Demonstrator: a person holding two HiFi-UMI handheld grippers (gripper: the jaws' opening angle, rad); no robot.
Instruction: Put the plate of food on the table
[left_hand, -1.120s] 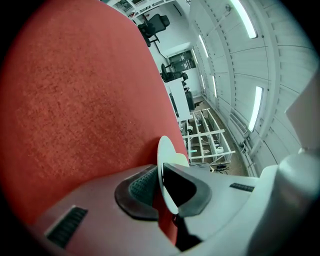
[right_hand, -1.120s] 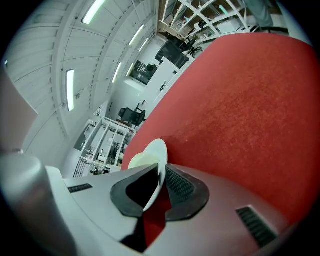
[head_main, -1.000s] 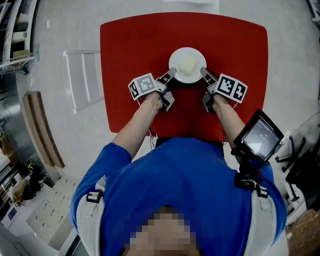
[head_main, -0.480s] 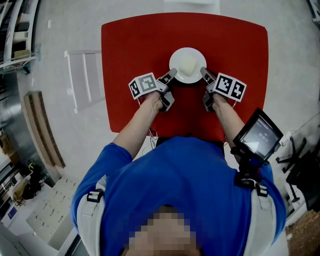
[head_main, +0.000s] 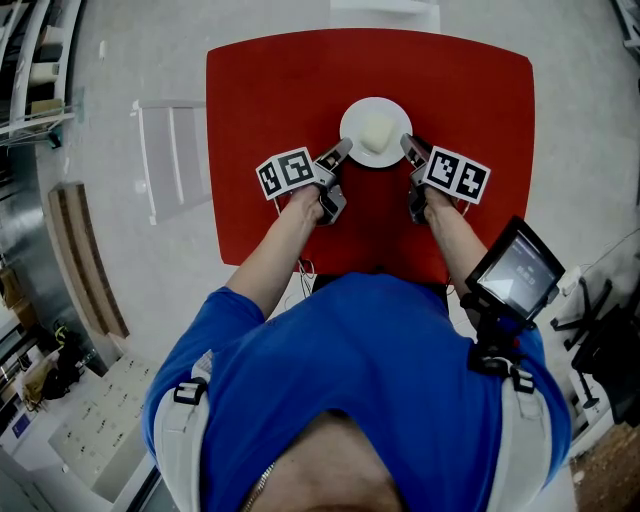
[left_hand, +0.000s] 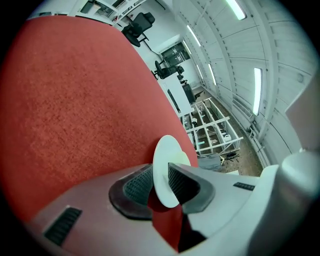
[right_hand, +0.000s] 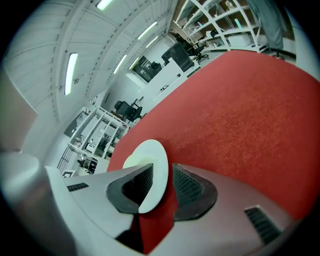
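Note:
A white plate (head_main: 376, 132) with a pale lump of food (head_main: 377, 128) rests flat on the red table (head_main: 270, 100). My left gripper (head_main: 340, 152) sits at the plate's near-left rim and my right gripper (head_main: 408, 146) at its near-right rim. In the left gripper view the plate's rim (left_hand: 167, 155) stands between the jaws of the left gripper (left_hand: 160, 182), with red table showing beside it and no pinch. In the right gripper view the rim (right_hand: 152, 160) lies between the jaws of the right gripper (right_hand: 162, 182), which are opening, with a gap to the right pad (right_hand: 187, 187).
A small screen (head_main: 520, 275) is mounted at the person's right hip. Left of the table a white frame (head_main: 170, 160) lies on the pale floor, and a wooden bench (head_main: 85, 260) and shelving (head_main: 30, 70) stand further left. Office chairs and racks stand beyond the table.
The plate stays at the same spot on the table. Both grippers remain at its rim, the right one shifted a touch forward.

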